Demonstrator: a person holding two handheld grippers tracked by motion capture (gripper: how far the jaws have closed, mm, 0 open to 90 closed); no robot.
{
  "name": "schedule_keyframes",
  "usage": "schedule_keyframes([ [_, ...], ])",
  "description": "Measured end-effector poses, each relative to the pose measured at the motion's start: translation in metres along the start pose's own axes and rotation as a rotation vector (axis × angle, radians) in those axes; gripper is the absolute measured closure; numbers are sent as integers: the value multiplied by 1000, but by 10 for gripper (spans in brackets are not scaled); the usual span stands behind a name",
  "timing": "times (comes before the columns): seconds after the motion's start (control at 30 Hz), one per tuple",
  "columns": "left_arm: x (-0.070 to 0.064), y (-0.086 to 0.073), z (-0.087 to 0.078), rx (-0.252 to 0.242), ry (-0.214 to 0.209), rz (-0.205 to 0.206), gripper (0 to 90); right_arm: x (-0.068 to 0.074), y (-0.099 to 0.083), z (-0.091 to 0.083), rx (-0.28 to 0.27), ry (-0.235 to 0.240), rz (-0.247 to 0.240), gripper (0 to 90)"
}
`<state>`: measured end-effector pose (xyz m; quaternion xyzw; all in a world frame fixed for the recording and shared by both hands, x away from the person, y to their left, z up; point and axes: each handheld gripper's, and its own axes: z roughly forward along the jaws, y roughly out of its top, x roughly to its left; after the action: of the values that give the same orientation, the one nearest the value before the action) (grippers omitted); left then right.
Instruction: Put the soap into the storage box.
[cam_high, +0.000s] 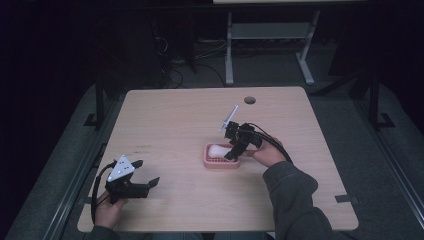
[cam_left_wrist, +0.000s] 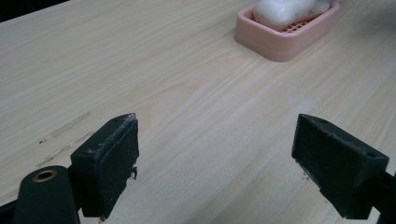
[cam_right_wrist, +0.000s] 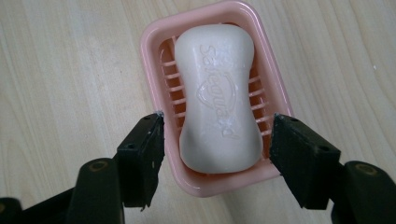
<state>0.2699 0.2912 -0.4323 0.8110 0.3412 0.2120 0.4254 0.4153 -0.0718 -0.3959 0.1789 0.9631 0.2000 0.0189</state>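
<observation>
White soap bar embossed "Safeguard", lying in pink slatted soap dish near middle of wooden surface. Right tool spread wide, jaws flanking dish's near end outside its rim, gripping nothing. Left tool at near left corner, well apart from dish, jaws open and empty over bare wood.

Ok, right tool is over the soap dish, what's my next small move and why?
Probably ease the right tool straight down, then close on the soap bar. Its jaws stand open on either side of the bar's near end and look level with the pink dish rim. The left tool is open over bare table.
</observation>
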Motion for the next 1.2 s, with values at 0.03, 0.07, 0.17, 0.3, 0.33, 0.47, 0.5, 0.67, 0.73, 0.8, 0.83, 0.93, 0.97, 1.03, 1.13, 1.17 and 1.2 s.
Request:
schedule_keyframes([
  [0.03, 0, 0, 0, 0, 1, 0, 145, 0, -1, 0, -1, 0, 2, 345],
  [0.07, 0, 0, 0, 0, 1, 0, 145, 1, -2, 0, -2, -1, 4, 344],
  [0.17, 0, 0, 0, -1, 1, 3, 145, 1, -4, -1, -9, -3, 6, 344],
  [0.3, 0, 0, -1, -3, 1, 3, 145, 2, -6, -3, -15, -7, 7, 341],
  [0.33, 0, 0, -1, -2, 1, 2, 145, 3, -7, -5, -15, -4, 12, 337],
  [0.47, 0, 0, 0, 1, 2, 6, 145, 5, -8, -8, -18, -17, 1, 333],
  [0.5, 0, 0, 0, 1, 1, 5, 145, 5, -8, -9, -20, -18, 4, 331],
  [0.67, 0, 0, 0, 1, 0, 6, 145, 5, -11, -12, -23, -24, 8, 321],
  [0.73, 0, 0, 0, 1, 1, 5, 145, 6, -12, -13, -20, -24, 11, 319],
  [0.8, -1, 0, 0, 1, 1, 4, 145, 6, -14, -14, -15, -31, 13, 313],
  [0.83, -1, 0, 0, 1, 1, 4, 145, 6, -14, -14, -15, -31, 13, 313],
  [0.93, -1, 0, 0, 4, 1, 3, 145, 5, -16, -16, -16, -34, 17, 310],
  [0.97, -1, 0, 0, 5, 1, 3, 145, 6, -17, -17, -17, -35, 22, 310],
  [1.03, -1, 0, 0, 5, 1, 3, 145, 6, -19, -19, -13, -36, 25, 309],
  [1.13, -1, 0, 0, 10, 2, 7, 145, 5, -24, -20, -31, -37, 30, 310],
  [1.17, -1, 0, 0, 9, 3, 6, 145, 5, -24, -20, -31, -37, 30, 310],
  [1.2, -1, 0, 0, 8, 3, 6, 145, 5, -26, -20, -30, -38, 37, 310],
])
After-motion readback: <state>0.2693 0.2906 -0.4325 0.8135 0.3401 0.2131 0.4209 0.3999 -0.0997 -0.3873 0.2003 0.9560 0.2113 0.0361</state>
